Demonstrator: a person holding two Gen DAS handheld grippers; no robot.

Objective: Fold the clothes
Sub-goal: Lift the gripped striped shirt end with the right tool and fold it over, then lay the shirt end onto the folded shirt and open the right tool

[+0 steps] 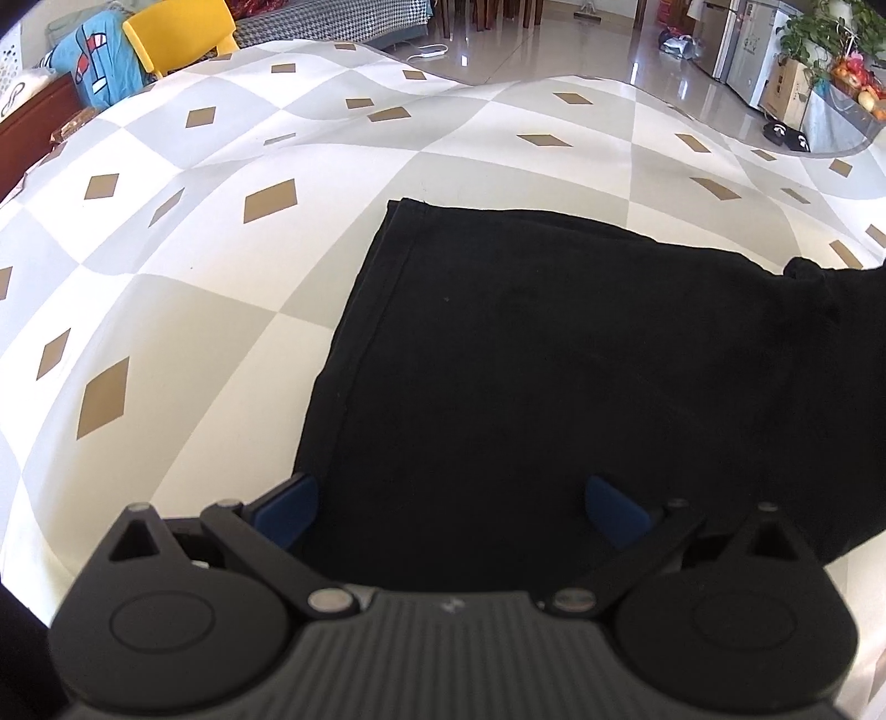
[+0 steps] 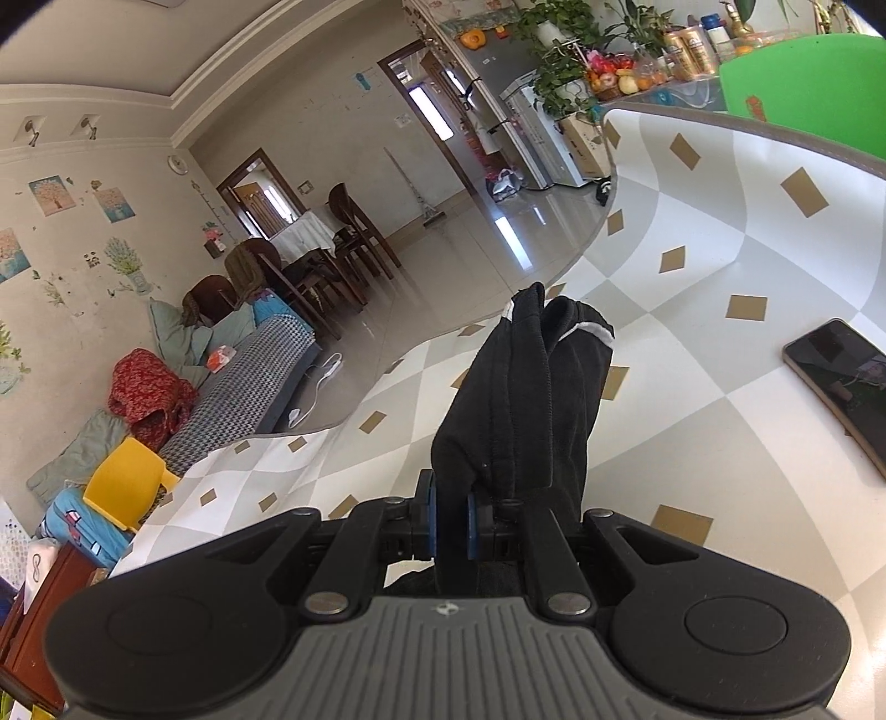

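Note:
A black garment [image 1: 554, 360] lies flat on the checked tablecloth [image 1: 221, 266], its hemmed left edge straight. Over its near end hovers my left gripper [image 1: 451, 512], open, with the blue pads [image 1: 290, 512] set wide on either side of the cloth and not pressing it. In the right wrist view, my right gripper [image 2: 449, 526] is shut on a bunched fold of the same black garment [image 2: 526, 410], lifted off the table; a white strip shows at the fold's far end. The garment's right side rises out of the left wrist view.
A dark phone [image 2: 841, 382] lies on the tablecloth [image 2: 720, 266] at the right. A green chair back [image 2: 803, 88] stands beyond the table's far edge and a yellow chair [image 1: 177, 36] by the left side. Beyond the table is glossy floor [image 2: 470, 260].

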